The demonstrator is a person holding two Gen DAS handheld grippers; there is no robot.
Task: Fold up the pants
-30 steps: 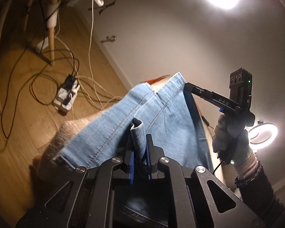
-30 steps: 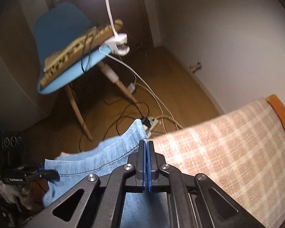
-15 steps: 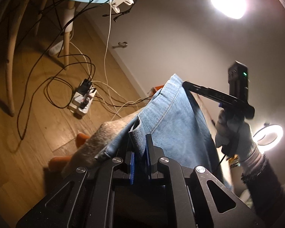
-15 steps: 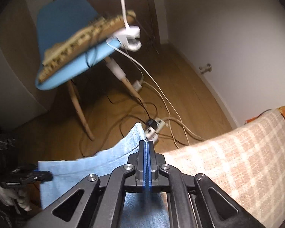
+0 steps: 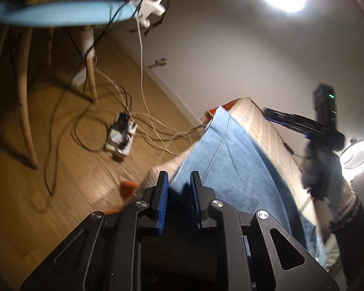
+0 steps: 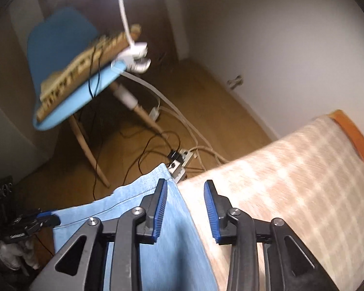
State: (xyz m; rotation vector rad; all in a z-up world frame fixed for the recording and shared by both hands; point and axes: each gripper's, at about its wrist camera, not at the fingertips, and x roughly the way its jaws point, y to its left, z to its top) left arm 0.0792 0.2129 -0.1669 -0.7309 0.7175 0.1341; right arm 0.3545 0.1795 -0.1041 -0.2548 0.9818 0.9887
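Pants (image 5: 230,169) of pale denim lie along the left edge of the checked bed cover (image 6: 291,181), long axis running away from both tongs. Left gripper (image 5: 179,184) and right gripper (image 6: 185,194) are opening, pads off the cloth just beneath them.

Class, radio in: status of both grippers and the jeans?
Left gripper, right gripper opening, nothing pinched. Jeans flat on checked cover. Nothing blocking.
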